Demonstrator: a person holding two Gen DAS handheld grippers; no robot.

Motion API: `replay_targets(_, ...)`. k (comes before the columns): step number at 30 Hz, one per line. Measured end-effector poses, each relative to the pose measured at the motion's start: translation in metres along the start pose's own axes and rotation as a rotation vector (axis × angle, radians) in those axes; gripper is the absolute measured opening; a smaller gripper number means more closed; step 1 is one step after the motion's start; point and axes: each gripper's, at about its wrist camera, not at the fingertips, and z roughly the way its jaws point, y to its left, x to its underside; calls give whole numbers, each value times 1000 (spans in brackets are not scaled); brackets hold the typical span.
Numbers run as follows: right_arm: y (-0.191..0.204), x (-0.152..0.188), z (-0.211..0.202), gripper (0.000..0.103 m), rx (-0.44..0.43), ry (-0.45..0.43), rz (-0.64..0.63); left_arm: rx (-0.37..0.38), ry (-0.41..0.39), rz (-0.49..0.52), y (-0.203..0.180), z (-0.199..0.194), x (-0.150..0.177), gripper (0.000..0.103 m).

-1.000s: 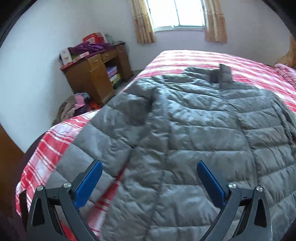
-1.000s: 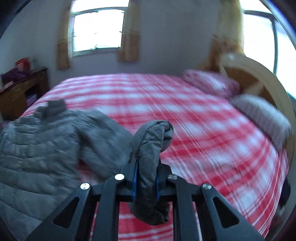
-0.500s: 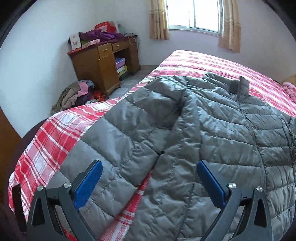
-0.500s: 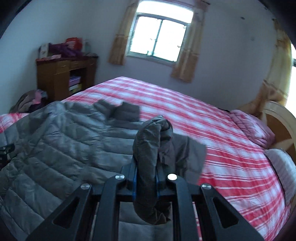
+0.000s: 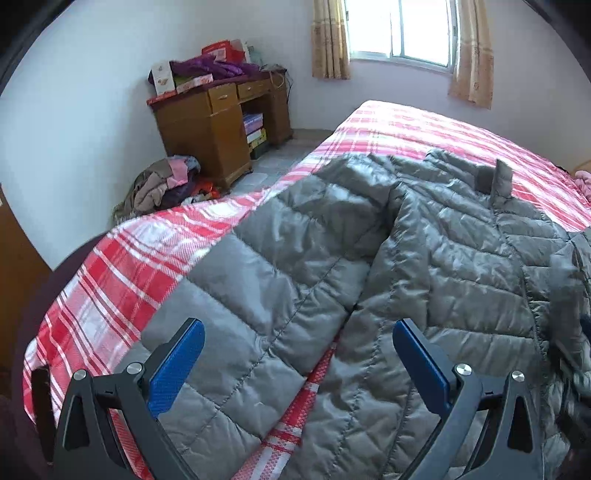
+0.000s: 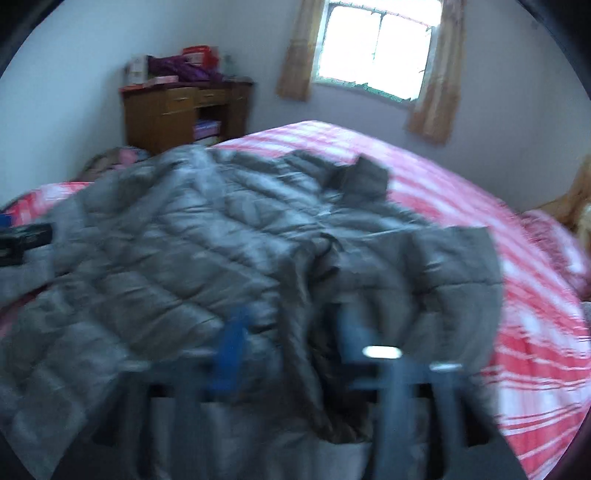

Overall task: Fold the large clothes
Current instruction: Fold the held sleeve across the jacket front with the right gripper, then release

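Note:
A grey quilted puffer jacket [image 5: 424,266] lies spread on a red-and-white plaid bed [image 5: 122,273], collar toward the window. Its left sleeve [image 5: 251,325] runs down toward me. My left gripper [image 5: 295,354] is open and empty, hovering over the gap between that sleeve and the jacket body. In the right wrist view the jacket [image 6: 192,251] is blurred by motion. The right sleeve [image 6: 424,280] lies folded over the jacket's front. My right gripper [image 6: 291,343] has its blue pads apart, with sleeve fabric lying between them.
A wooden desk [image 5: 218,122] with boxes and clothes on top stands against the far wall. A heap of clothes [image 5: 162,184] lies on the floor beside it. A curtained window [image 5: 402,33] is behind the bed. A pillow [image 6: 554,236] lies at the bed's right.
My right gripper swung left with the sleeve, laid it across the jacket front and opened its jaws. My left gripper shifted left toward the left sleeve, staying open.

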Motion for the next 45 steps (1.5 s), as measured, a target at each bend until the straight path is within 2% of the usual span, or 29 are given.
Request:
replay_targets(1,1,3,-10,72,-32,-22,-5,4,-9,2,-2,-5,-2,102)
replay_targets(3,2,10,-29,72,-36,-42,-40,24,-26,4,-11,-16,-8,102)
replay_targets(5,-8,20,-48,73,-59,-58,-21,62,-31,15,-26,-24,-12,102)
replay_targets(6,-16,26,-55,77,-66,-67,-1,84,-28,27,-38,-27,-13,102)
replay_targets(8,-41,40,-68,83,-27,-84,55,137,-15,63,-65,-31,-13,102)
replay_targets(10,-66,52,-71,84,30,-83,103,197,19,104,-95,-29,-11,102)
replay_targets(12,-93,67,-68,84,93,-45,147,255,61,144,-130,-18,-9,102)
replay_targets(15,-123,86,-62,84,153,8,200,255,86,196,-170,2,-4,102)
replay_targets(18,-143,103,-54,84,187,56,214,272,152,210,-199,29,1,101)
replay_targets(19,-148,108,-51,84,194,71,219,291,171,211,-207,38,3,87)
replay_targets(20,-151,114,-46,84,193,89,228,319,185,211,-210,42,6,56)
replay_targets(22,-158,123,-41,87,176,110,240,357,208,219,-217,45,8,29)
replay_targets(25,-166,128,-42,95,158,122,281,313,123,269,-215,25,5,18)
replay_targets(26,-168,128,-41,96,158,126,287,311,100,275,-211,19,3,18)
replay_targets(31,-170,133,-41,98,148,122,311,265,-12,259,-167,-10,-10,17)
replay_targets(33,-169,134,-43,99,158,120,307,225,-21,269,-152,-8,-8,17)
replay_targets(34,-167,134,-43,99,164,119,305,175,-23,284,-147,-3,-4,19)
replay_targets(36,-167,135,-42,100,166,121,307,85,5,315,-147,12,3,47)
replay_targets(37,-168,135,-42,100,164,123,312,55,20,322,-148,16,5,72)
replay_targets(38,-167,137,-42,101,160,126,315,30,20,319,-146,20,7,75)
replay_targets(41,-174,133,-44,97,113,166,326,33,-29,272,-134,8,2,75)
replay_targets(42,-178,128,-48,82,109,191,324,22,-64,248,-130,0,-3,76)
replay_targets(43,-181,124,-52,73,106,192,329,11,-104,227,-127,-8,-8,78)
replay_targets(45,-186,106,-70,73,84,155,334,0,-171,189,-123,-20,-18,84)
